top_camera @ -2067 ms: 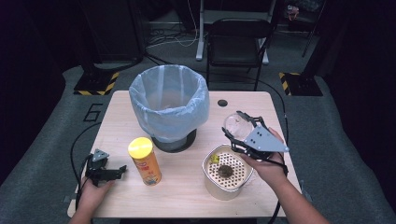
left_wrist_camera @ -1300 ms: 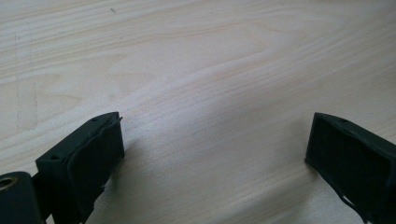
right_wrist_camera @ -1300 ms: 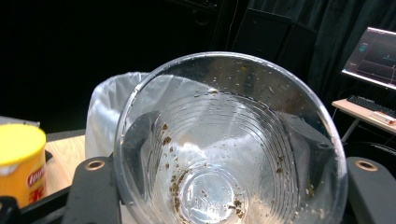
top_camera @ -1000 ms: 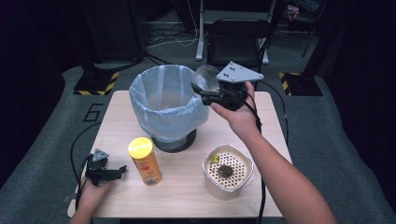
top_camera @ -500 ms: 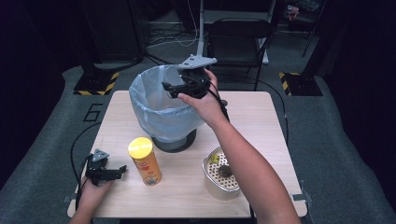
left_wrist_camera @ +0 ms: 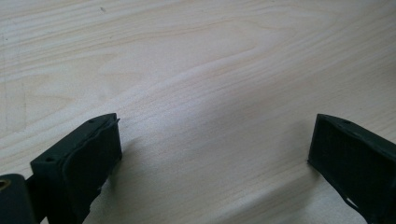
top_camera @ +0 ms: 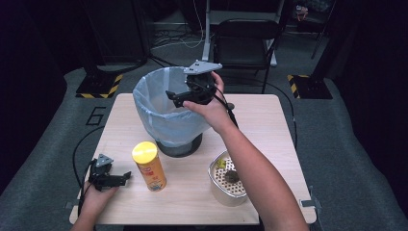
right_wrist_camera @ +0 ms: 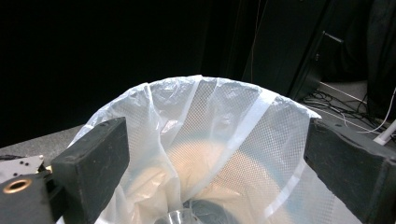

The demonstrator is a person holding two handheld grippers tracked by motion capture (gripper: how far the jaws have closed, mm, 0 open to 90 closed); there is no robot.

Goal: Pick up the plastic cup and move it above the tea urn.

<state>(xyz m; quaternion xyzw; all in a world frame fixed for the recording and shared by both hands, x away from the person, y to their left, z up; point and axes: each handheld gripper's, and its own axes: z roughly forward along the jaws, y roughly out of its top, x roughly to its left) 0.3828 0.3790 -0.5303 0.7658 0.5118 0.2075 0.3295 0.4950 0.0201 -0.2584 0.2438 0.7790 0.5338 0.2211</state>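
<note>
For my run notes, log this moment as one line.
right gripper: open over lined bin, jaws just opened, nothing between | left gripper: open, resting on table

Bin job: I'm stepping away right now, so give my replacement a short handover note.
Right gripper: over the lined bin, jaws just opened wide, nothing between them; a clear item lies at the bin's bottom.
Left gripper: open, resting on the table, holding nothing.
Perforated container, front right, still has scraps inside.
Yellow-lidded can stands untouched, front left.
Done: one item dropped in the bin.
Left: probably the container's scraps.
</note>
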